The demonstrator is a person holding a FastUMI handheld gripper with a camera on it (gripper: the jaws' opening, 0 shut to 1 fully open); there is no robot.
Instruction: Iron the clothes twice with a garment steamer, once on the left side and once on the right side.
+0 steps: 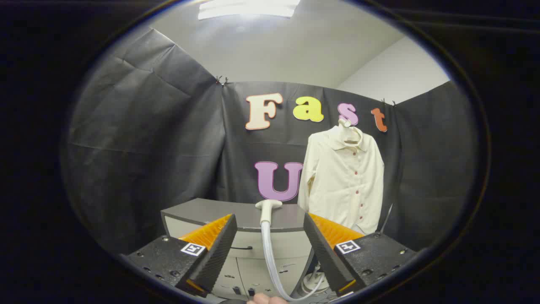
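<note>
The gripper [268,249] stood with its jaws spread wide and nothing between the fingers but open air. In the gap between them, a little ahead, the garment steamer head [267,210] stood upright, its flat nozzle at the top, turned roughly level and facing somewhat towards the booth wall, and its handle running straight down. Its long axis was vertical, and the pale hose [270,261] carried on from the handle's foot, dropping between the fingers and curling off to the right near the floor. The head appeared to rise in front of, or just at the near edge of, a grey cabinet [202,211]; I could not tell whether it was hooked on a stand or propped against the top.

Beyond the right finger and higher up, a cream shirt [344,177] hung on a hanger against the black cloth, its buttoned front facing the room, well apart from the steamer.

To my eye this was the very start: the steamer not yet taken up, neither side of the shirt pressed. The next move seemed to call for easing forward until the upright handle sat between the fingers, closing across its narrow width, then lifting it clear without snagging the hose.

At the bottom, a bit of a hand [263,299] showed.
</note>
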